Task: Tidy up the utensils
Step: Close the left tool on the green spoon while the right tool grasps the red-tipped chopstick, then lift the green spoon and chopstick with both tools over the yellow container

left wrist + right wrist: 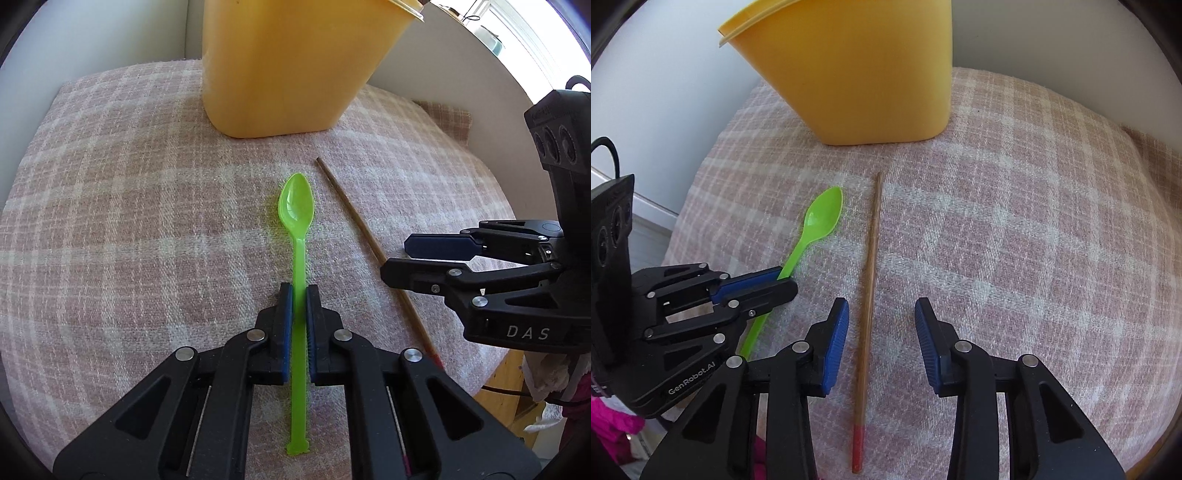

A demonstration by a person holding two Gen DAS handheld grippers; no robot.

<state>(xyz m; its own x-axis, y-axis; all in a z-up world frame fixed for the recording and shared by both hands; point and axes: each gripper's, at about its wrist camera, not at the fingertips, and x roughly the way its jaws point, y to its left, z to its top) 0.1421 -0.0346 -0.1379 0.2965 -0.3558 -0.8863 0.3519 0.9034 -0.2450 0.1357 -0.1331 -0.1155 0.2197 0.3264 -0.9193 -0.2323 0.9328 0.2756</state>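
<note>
Pink-and-white plaid cloth (129, 221) (1034, 221) covering the work surface, under everything else.

Yellow plastic container (280, 66) (864, 77) upright on the cloth at 12 o'clock in both wrist views, widening toward its rim; inside not visible.

Left gripper (299, 295) (783, 282) low at 6 o'clock in its own view, blue pads (287, 317) drawn in against both sides of the green spoon handle; clamped on it about mid-handle. Whether the spoon is lifted off the cloth: cannot tell.

Right gripper (881, 314) (395, 260) at 6 o'clock in its own view, at 3 o'clock in the left wrist view. Fingers spread wide, astride the chopstick without touching it. Blue pads (836, 343) facing inward, nothing held.

Wooden chopstick (365, 240) (870, 280) flat on the cloth, thin end toward the container at 12 o'clock, red-painted end toward 6 o'clock. Just beside the spoon, on its right, roughly parallel, not touching.

Green spoon (297, 236) (820, 221), translucent plastic, bowl facing up and pointing to 12 o'clock at the container, short of its base; handle end at 6 o'clock behind the left fingers.
</note>
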